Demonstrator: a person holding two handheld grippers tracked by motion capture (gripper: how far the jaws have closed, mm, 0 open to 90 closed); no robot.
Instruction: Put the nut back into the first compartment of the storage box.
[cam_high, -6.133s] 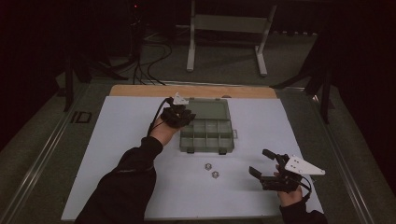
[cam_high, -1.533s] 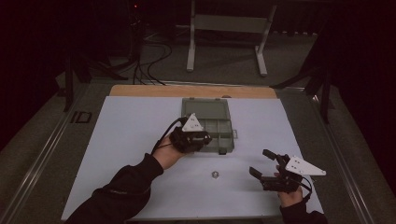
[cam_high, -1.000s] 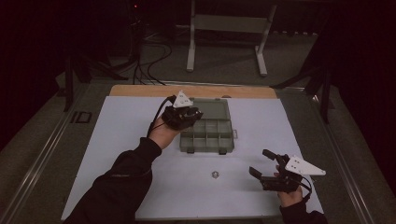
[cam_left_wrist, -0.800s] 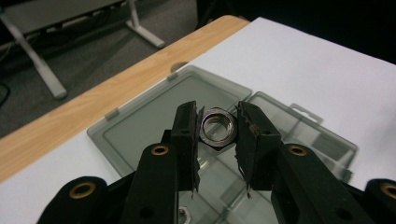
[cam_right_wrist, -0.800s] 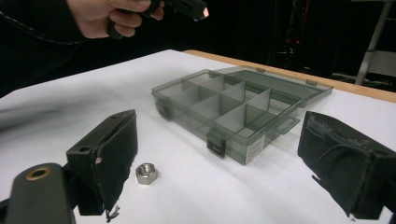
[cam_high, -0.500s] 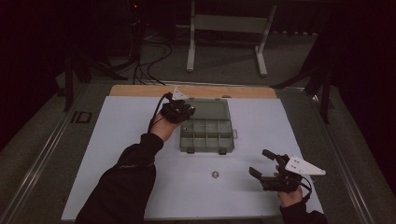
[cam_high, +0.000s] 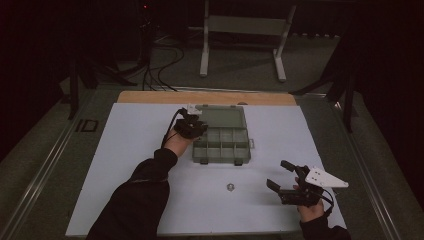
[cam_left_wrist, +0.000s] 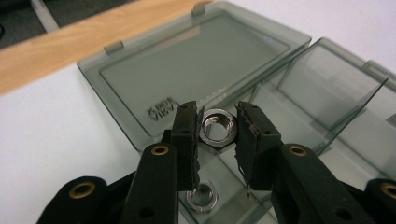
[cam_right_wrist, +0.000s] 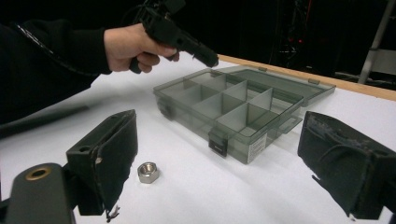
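Over the box's back-left compartment: we hold a hex nut (cam_left_wrist: 217, 128) in the left gripper (cam_left_wrist: 216, 133), its jaws clamped on two opposite flats, bore facing the camera.
Box: the grey compartment box (cam_high: 220, 142) sits toward the far edge of the white table (cam_high: 125, 150), lid (cam_left_wrist: 187, 70) laid open flat behind it.
Already inside: one nut (cam_left_wrist: 202, 196) lies on the floor of the compartment below our jaws.
Doing it well: we judge it best to lower until the nut is inside the dividers, clear of the lid hinge, then open the jaws a little so it drops flat.
Risk: released high, it may bounce into a neighbouring cell.
Right gripper (cam_right_wrist: 233, 154): jaws wide apart, empty, near the table's near-right corner.
Left to do: another nut (cam_right_wrist: 148, 172) waits near the near edge.
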